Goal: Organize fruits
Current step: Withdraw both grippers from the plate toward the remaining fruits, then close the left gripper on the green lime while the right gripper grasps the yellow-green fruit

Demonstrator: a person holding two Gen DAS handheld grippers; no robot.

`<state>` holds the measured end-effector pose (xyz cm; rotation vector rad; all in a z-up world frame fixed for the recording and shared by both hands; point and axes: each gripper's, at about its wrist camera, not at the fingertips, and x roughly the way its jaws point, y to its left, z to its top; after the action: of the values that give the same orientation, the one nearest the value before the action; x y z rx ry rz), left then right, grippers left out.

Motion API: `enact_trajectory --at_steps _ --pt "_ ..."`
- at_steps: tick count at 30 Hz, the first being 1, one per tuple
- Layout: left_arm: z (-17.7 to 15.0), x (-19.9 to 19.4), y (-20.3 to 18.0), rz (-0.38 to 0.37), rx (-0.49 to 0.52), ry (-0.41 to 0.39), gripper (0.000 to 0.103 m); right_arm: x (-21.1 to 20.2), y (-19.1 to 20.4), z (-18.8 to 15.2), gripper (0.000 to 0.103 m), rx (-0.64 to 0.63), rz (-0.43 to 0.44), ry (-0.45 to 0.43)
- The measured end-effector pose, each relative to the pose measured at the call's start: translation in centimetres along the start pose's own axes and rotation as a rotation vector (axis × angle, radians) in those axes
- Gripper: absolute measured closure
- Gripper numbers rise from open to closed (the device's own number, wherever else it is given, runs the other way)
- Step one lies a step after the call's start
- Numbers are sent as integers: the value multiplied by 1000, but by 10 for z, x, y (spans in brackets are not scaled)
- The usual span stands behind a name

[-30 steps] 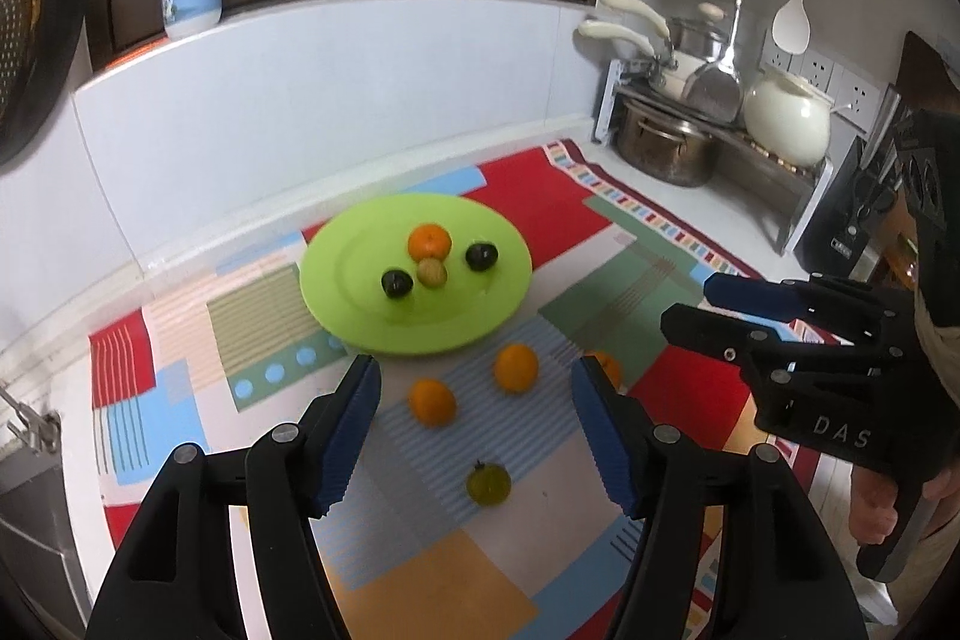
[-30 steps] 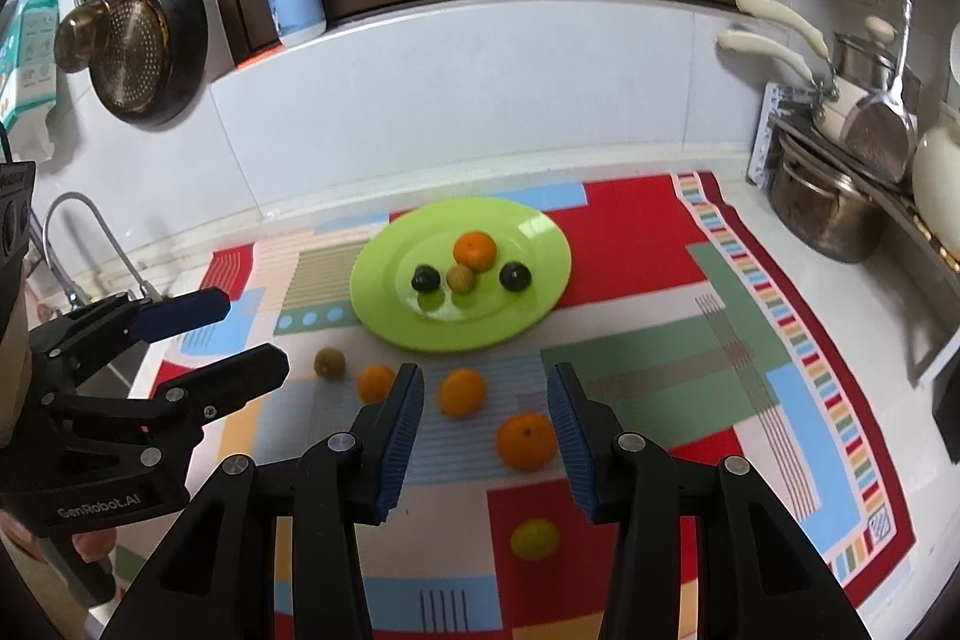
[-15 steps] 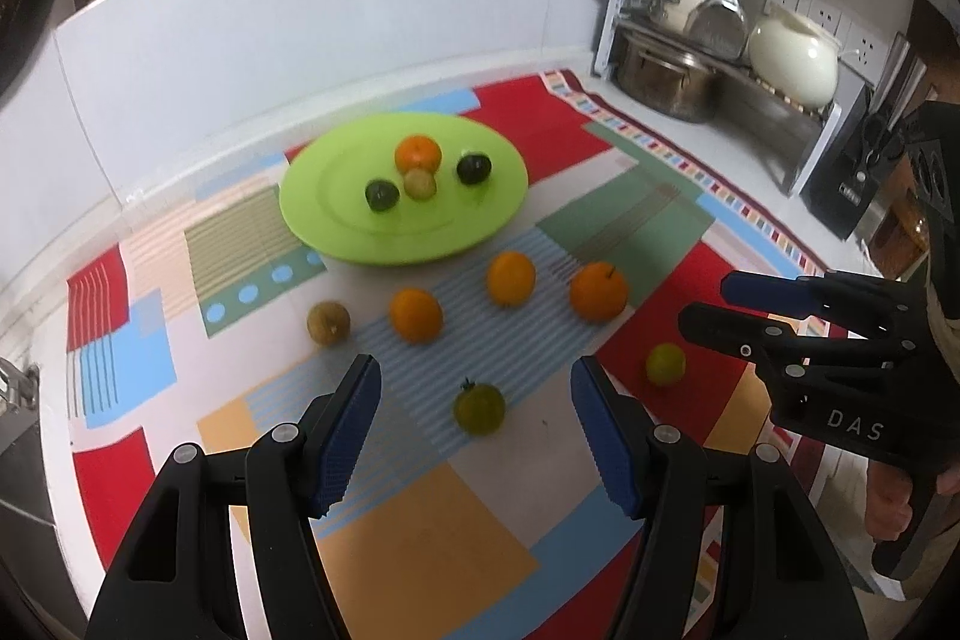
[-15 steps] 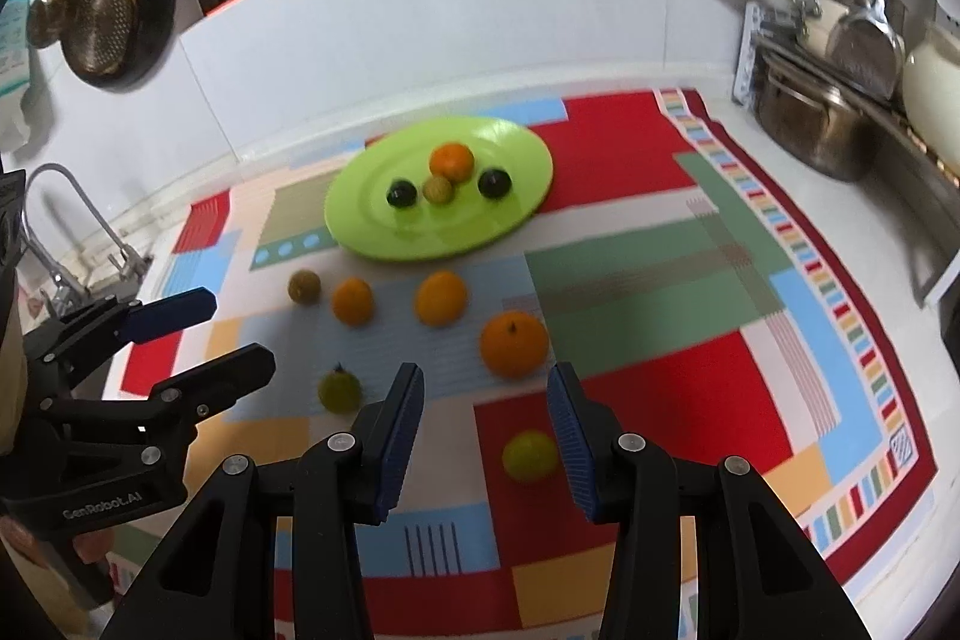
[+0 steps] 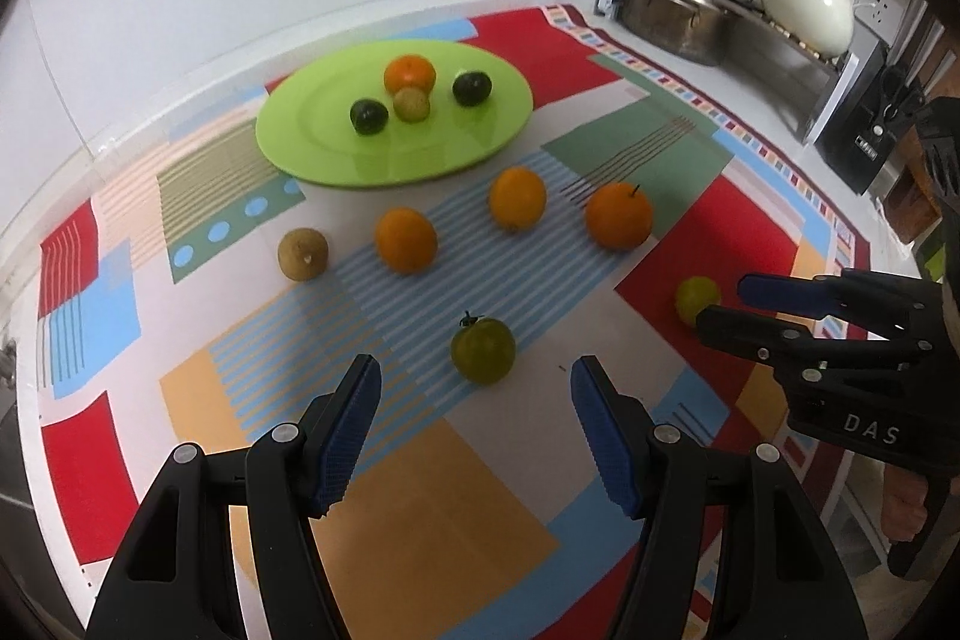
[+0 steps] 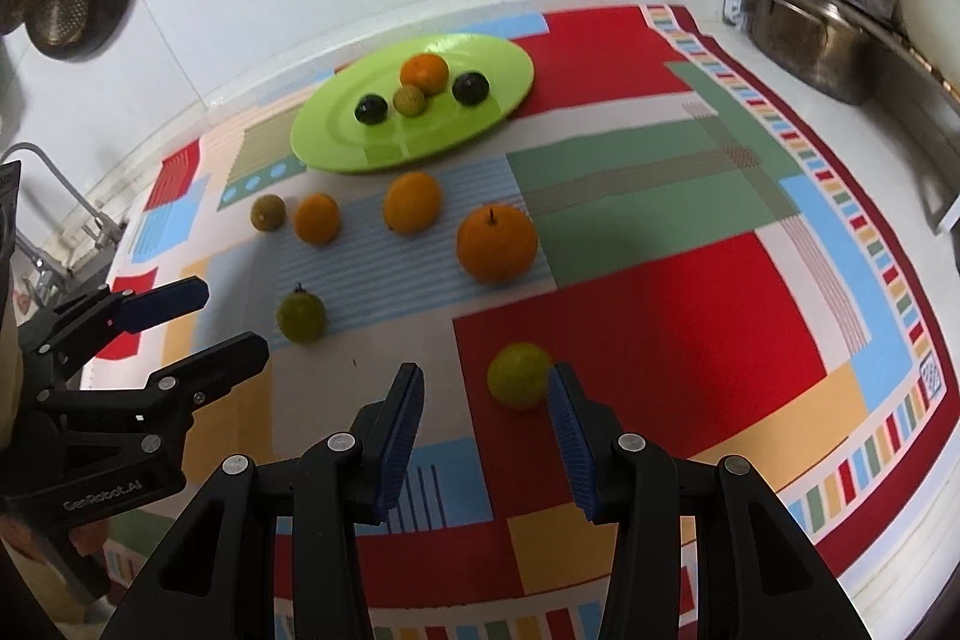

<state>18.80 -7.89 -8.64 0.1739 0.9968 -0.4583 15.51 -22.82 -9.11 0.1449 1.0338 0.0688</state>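
Observation:
A green plate (image 5: 288, 154) (image 6: 336, 148) at the back of the mat holds an orange, two dark fruits and a small brownish one. Loose on the mat are a brown fruit (image 5: 303, 253), three oranges (image 5: 405, 239) and a green tomato (image 5: 483, 349) (image 6: 301, 316). A yellow-green lime (image 6: 519, 376) (image 5: 696, 298) lies there too. My left gripper (image 5: 476, 373) (image 6: 231, 319) is open, and the tomato lies just beyond its tips. My right gripper (image 6: 486, 379) (image 5: 729, 304) is open above the lime, which shows close to the right pad with a wide gap on its left.
A colourful patterned mat (image 6: 660, 316) covers the counter. A rack with a steel pot (image 5: 666, 16) and a white kettle (image 5: 807, 4) stands at the back right. A faucet (image 6: 54, 196) and sink edge lie at the left, and a white wall runs behind.
Both grippers have come down towards the mat and tilted further downward. The tomato and the lime now sit near the fingertips. Neither pair of jaws has changed its gap.

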Motion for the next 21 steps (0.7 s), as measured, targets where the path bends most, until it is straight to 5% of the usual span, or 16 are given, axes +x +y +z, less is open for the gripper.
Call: enact_trajectory --at_steps 13,21 --pt "6 30 3 17 28 28 40 22 -7 -2 59 24 -20 57" --pt "9 43 4 -12 20 50 63 30 -11 0 62 28 -25 64"
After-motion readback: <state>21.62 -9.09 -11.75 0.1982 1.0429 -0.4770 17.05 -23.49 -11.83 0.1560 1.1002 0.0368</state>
